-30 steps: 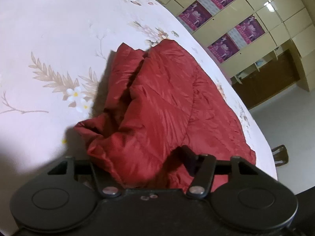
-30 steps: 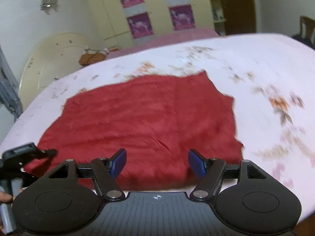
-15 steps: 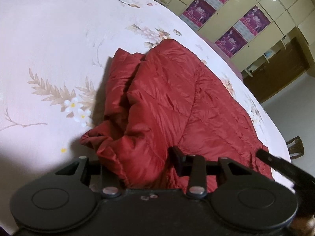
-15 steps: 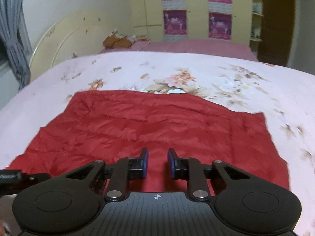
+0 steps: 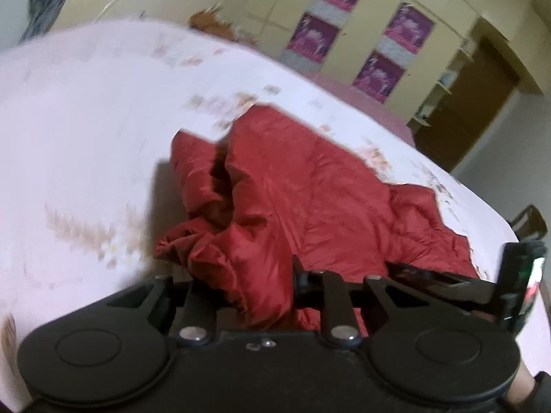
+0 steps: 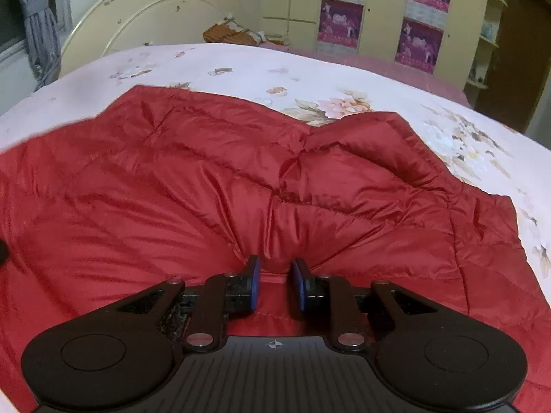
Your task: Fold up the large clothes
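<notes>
A red quilted jacket (image 5: 310, 199) lies spread on a bed with a white floral cover (image 5: 86, 120). In the left wrist view its near corner is bunched up and raised between the fingers of my left gripper (image 5: 244, 275), whose jaws are closing on the fabric. The left finger is hidden behind the cloth. In the right wrist view the jacket (image 6: 172, 189) fills the foreground. My right gripper (image 6: 274, 272) has its blue pads (image 6: 253, 282) pinched on a fold at the near edge, and the fabric puckers toward them.
A cream headboard (image 6: 155, 17) and a woven basket (image 6: 227, 34) stand at the far end of the bed. Yellow cupboards with purple posters (image 6: 423, 34) line the back wall, beside a brown door (image 5: 475, 103). A chair (image 5: 530, 220) stands off the bed's right side.
My left gripper narrowed on the bunched corner, rose and rolled. My right gripper swung across to the jacket's near edge, dropped, and went from wide open to pinched on a fold.
</notes>
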`<action>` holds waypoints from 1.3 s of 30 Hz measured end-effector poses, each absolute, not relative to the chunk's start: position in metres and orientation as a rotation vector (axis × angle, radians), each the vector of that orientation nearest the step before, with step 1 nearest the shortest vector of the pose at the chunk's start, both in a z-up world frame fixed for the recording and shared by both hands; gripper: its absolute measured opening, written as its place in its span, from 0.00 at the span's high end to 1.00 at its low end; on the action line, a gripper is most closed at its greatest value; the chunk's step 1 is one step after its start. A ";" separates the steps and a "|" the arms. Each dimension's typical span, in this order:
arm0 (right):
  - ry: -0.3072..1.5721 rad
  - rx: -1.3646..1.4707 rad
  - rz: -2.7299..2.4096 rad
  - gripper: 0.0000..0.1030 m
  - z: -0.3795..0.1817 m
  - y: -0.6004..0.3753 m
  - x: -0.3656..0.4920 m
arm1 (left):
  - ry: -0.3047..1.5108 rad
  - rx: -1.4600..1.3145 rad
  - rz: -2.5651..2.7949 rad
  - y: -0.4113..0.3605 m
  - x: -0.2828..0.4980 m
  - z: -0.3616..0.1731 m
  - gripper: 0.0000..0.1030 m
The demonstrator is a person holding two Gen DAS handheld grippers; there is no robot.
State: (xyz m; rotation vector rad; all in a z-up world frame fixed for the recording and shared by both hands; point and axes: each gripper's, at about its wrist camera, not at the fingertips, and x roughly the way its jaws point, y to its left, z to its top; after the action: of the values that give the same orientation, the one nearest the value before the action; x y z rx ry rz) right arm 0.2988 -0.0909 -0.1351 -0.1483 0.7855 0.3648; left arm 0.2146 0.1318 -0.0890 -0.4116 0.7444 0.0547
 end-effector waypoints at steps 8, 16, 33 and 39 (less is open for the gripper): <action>0.760 -0.054 0.367 0.80 -0.107 -0.109 0.286 | 0.668 -0.268 -0.027 0.107 0.215 -0.052 0.80; 0.823 -0.065 0.427 0.80 -0.113 -0.102 0.234 | 0.636 -0.175 -0.099 0.089 0.211 -0.046 0.80; 0.737 0.208 0.089 0.79 -0.095 -0.227 0.170 | 0.627 0.194 -0.642 -0.089 0.226 -0.060 0.80; 0.758 0.218 -0.112 0.79 -0.097 -0.287 0.132 | 0.680 0.255 -0.729 -0.137 0.221 -0.098 0.77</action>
State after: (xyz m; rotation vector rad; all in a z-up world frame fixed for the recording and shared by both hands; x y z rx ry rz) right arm 0.1318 -0.2866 -0.0968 0.2182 0.7578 -0.1118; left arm 0.2209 -0.1369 -0.0976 0.2546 0.6797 -0.7289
